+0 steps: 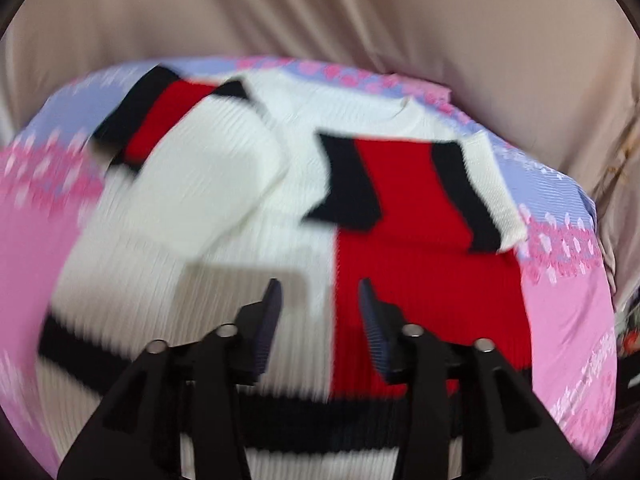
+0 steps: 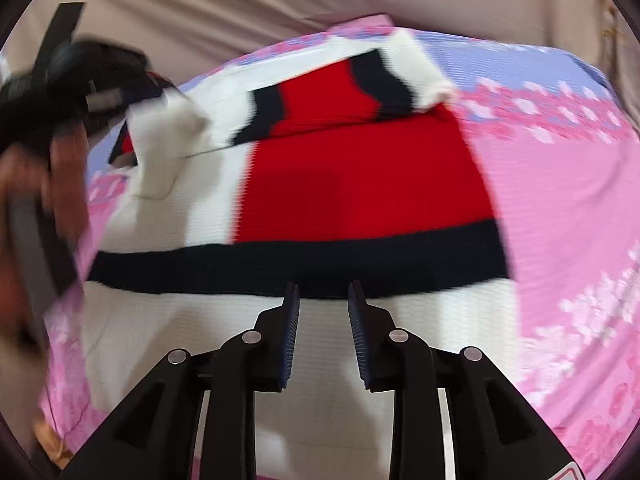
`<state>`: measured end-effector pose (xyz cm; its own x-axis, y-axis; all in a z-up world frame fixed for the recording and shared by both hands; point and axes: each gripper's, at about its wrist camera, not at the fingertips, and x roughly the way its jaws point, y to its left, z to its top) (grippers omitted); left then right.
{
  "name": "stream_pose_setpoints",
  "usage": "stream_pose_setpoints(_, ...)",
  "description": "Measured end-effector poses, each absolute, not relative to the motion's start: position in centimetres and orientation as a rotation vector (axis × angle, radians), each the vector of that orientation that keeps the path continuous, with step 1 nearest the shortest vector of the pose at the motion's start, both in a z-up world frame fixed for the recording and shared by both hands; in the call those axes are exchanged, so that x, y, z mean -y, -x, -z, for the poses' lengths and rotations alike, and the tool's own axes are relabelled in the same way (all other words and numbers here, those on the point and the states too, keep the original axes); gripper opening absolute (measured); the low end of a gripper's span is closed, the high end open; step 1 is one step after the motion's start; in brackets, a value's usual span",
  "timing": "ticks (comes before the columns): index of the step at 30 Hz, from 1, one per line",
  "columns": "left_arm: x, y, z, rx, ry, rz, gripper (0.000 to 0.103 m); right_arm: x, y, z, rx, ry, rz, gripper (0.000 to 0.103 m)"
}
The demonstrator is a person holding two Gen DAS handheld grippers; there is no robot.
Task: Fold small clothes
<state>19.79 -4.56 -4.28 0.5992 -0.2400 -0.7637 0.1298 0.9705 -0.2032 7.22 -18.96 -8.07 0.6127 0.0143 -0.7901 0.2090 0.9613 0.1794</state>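
The sweater (image 1: 256, 240) is spread flat on a pink and lilac sheet (image 1: 568, 312). Both sleeves are seen folded in across the chest; the body is not yet folded up. The left gripper (image 1: 318, 320) and right gripper (image 2: 323, 320) hover over it, jaws spread and empty, the left further in.

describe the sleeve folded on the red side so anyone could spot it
Start at the pink and lilac sheet, then the white, red and black sweater lying on it. The sleeve lies folded across the chest above the red panel. Unlike the mostly white other sleeve, it shows a red block between two black stripes.
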Motion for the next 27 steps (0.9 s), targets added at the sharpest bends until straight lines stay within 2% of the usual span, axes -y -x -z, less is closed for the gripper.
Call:
stream_pose_setpoints(2,2.7,-19.8,4.5,-0.92,0.167,0.146,0.046,19.9,-6.8,7.7,-0.889,-0.197,0.143,0.027)
stream_pose_setpoints(4,-0.5,-19.9,4.5,-0.924,0.179,0.068,0.046,20.0,-7.1,6.9,-0.856,-0.104,0.14,0.034)
stream_pose_setpoints(6,-3.9,-19.9,4.7,-0.918,0.161,-0.028,0.046,19.5,-8.4,6.1,-0.837,-0.067,0.087,0.037)
stream_pose_setpoints(10,-8.9,-19.1,5.8,-0.934,0.114,-0.129,0.046,14.8,-12.5,4.5,-0.756,0.111,-0.051,0.044)
stream_pose_setpoints(15,-13.2,-17.3,8.0,-0.986,0.141,-0.165,0.047,4.6,-18.2,5.4,-0.691,0.39,-0.264,0.044)
stream_pose_setpoints(20,-14.4,-16.6,8.9,-0.991,0.133,-0.149,0.054,-1.4,-23.4,8.2,-0.768,0.453,-0.303,0.043)
stream_pose_setpoints(23,-14.6,-16.4,8.9,-0.996,0.135,-0.138,0.053,-1.6,-25.5,9.2,-0.798,0.397,-0.288,0.038)
stream_pose_setpoints(24,-14.6,-16.4,8.6,-0.997,0.148,-0.132,0.053,-1.3,-26.0,9.0,-0.816,0.364,-0.291,0.016)
stream_pose_setpoints(25,-14.7,-16.5,8.3,-0.995,0.162,-0.129,0.052,-0.7,-26.5,8.4,-0.834,0.314,-0.272,0.004)
stream_pose_setpoints(27,-14.7,-16.5,7.3,-0.972,0.176,-0.118,0.052,1.3,-26.6,5.9,-0.785,0.169,-0.262,0.004)
